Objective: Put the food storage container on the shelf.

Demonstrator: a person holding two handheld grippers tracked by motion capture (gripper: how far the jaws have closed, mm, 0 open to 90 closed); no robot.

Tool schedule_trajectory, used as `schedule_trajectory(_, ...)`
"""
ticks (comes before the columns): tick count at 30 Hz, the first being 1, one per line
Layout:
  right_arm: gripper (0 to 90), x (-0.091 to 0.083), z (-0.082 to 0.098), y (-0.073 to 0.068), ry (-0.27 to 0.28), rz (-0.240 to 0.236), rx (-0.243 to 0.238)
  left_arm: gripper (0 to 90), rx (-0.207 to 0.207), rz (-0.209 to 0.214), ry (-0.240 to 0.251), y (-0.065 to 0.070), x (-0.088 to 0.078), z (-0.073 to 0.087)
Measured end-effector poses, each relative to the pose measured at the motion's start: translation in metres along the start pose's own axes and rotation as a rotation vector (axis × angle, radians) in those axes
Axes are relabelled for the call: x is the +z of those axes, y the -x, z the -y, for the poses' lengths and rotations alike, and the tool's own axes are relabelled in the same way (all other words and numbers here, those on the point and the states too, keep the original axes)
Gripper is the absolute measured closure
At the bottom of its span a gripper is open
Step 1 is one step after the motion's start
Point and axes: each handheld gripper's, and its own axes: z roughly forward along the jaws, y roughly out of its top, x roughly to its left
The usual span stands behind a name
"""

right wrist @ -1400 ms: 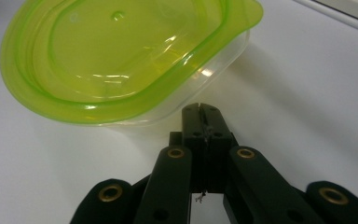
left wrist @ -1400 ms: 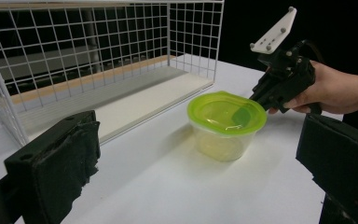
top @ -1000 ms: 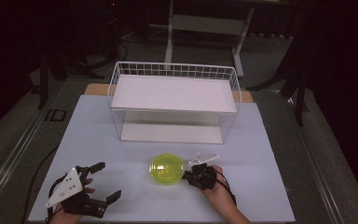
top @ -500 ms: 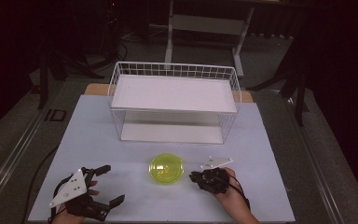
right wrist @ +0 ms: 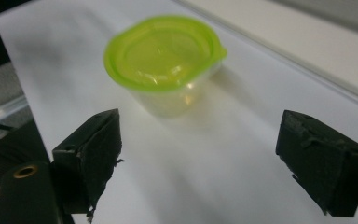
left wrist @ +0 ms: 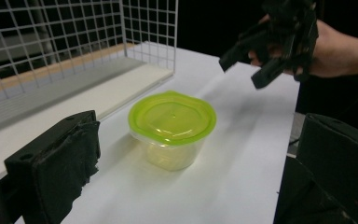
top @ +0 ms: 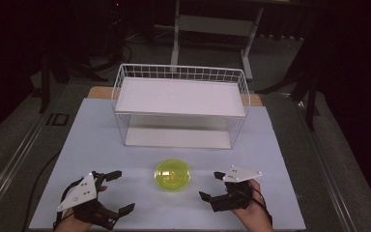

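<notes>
The right claw had just let go and pulled back from the small clear plastic tub with the lime-green lid — jaws spread wide, nothing between them — leaving it on the white table before the wire basket, apparently placed, while the left claw waited open.

Right gripper lets go of the green-lidded container – a second ago its jaws sat closed at the tub's rim, now they have just opened wide with nothing between them. The hand backs off toward the worktop's near edge – clear gap to the tub now.
</notes>
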Motion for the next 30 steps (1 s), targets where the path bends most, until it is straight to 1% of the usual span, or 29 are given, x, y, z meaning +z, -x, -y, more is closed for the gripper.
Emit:
schedule_trajectory(1,14.3,-0.002,-0.002,0.000,0.010,-0.002,-0.001,0.4,-0.007,0.007,-0.005,0.000,0.001,-0.002)
schedule_trajectory(2,14.7,-0.003,-0.004,-0.001,0.016,0.002,-0.001,0.4,-0.006,0.002,-0.012,0.000,0.002,-0.005)
schedule_trajectory(3,15.4,-0.004,-0.007,-0.001,0.023,0.016,-0.008,0.4,-0.013,-0.002,-0.013,0.000,0.002,-0.008)
schedule_trajectory(4,15.4,-0.005,-0.009,-0.002,0.027,0.025,-0.017,0.4,-0.028,0.006,-0.012,-0.001,0.003,-0.011)
schedule_trajectory(5,15.4,-0.006,-0.012,-0.002,0.041,0.025,-0.018,0.4,-0.044,0.006,-0.026,-0.001,0.004,-0.015)
schedule_trajectory(6,15.4,-0.006,-0.012,-0.002,0.041,0.025,-0.018,0.3,-0.044,0.006,-0.026,-0.001,0.004,-0.015)
schedule_trajectory(7,15.4,-0.006,-0.015,-0.001,0.055,0.024,-0.024,0.3,-0.044,0.006,-0.026,-0.001,0.004,-0.015)
schedule_trajectory(8,17.9,-0.005,-0.021,0.001,0.065,0.038,-0.024,0.3,-0.088,-0.006,-0.043,-0.007,0.009,-0.025)
schedule_trajectory(10,19.1,-0.003,-0.026,0.003,0.077,0.039,-0.026,0.3,-0.121,-0.005,-0.043,-0.012,0.014,-0.029)
schedule_trajectory(11,19.1,-0.001,-0.028,0.004,0.074,0.045,-0.030,0.3,-0.130,-0.007,-0.046,-0.014,0.017,-0.031)
schedule_trajectory(12,19.1,-0.001,-0.028,0.004,0.074,0.045,-0.030,0.3,-0.130,-0.007,-0.046,-0.014,0.017,-0.031)
schedule_trajectory(13,19.2,0.001,-0.030,0.004,0.087,0.044,-0.028,0.3,-0.134,-0.016,-0.056,-0.018,0.023,-0.034)
schedule_trajectory(14,19.3,0.006,-0.033,0.006,0.096,0.027,-0.018,0.3,-0.133,-0.018,-0.063,-0.019,0.026,-0.035)
schedule_trajectory(15,19.3,0.009,-0.035,0.006,0.092,0.020,-0.014,0.3,-0.134,-0.018,-0.069,-0.020,0.030,-0.036)
schedule_trajectory(16,19.2,0.012,-0.036,0.006,0.088,0.012,-0.011,0.3,-0.145,-0.018,-0.071,-0.022,0.034,-0.037)
schedule_trajectory(17,19.3,0.016,-0.037,0.007,0.088,0.014,-0.005,0.3,-0.158,-0.014,-0.078,-0.023,0.040,-0.037)
schedule_trajectory(18,19.2,0.019,-0.039,0.007,0.083,-0.002,0.017,0.3,-0.164,-0.008,-0.083,-0.025,0.043,-0.037)
schedule_trajectory(20,19.1,0.023,-0.041,0.007,0.072,-0.001,0.035,0.3,-0.187,-0.005,-0.098,-0.027,0.051,-0.036)
schedule_trajectory(21,19.0,0.025,-0.042,0.007,0.076,-0.007,0.042,0.3,-0.202,0.001,-0.104,-0.029,0.055,-0.035)
schedule_trajectory(22,17.6,0.027,-0.043,0.008,0.077,-0.022,0.058,0.3,-0.223,-0.005,-0.112,-0.031,0.059,-0.033)
schedule_trajectory(23,14.3,0.030,-0.044,0.008,0.076,-0.034,0.080,0.4,-0.235,-0.011,-0.117,-0.032,0.062,-0.032)
schedule_trajectory(24,13.8,0.032,-0.045,0.008,0.071,-0.038,0.090,0.4,-0.246,-0.011,-0.126,-0.033,0.065,-0.030)
schedule_trajectory(27,14.4,0.039,-0.045,0.009,0.074,-0.041,0.122,0.4,-0.269,-0.028,-0.148,-0.036,0.076,-0.026)
schedule_trajectory(28,15.1,0.041,-0.044,0.010,0.071,-0.026,0.125,0.4,-0.268,-0.039,-0.161,-0.037,0.079,-0.024)
schedule_trajectory(29,17.0,0.043,-0.044,0.010,0.070,-0.016,0.130,0.4,-0.274,-0.040,-0.171,-0.039,0.082,-0.022)
schedule_trajectory(30,17.0,0.043,-0.044,0.010,0.070,-0.016,0.130,0.4,-0.274,-0.040,-0.171,-0.039,0.082,-0.022)
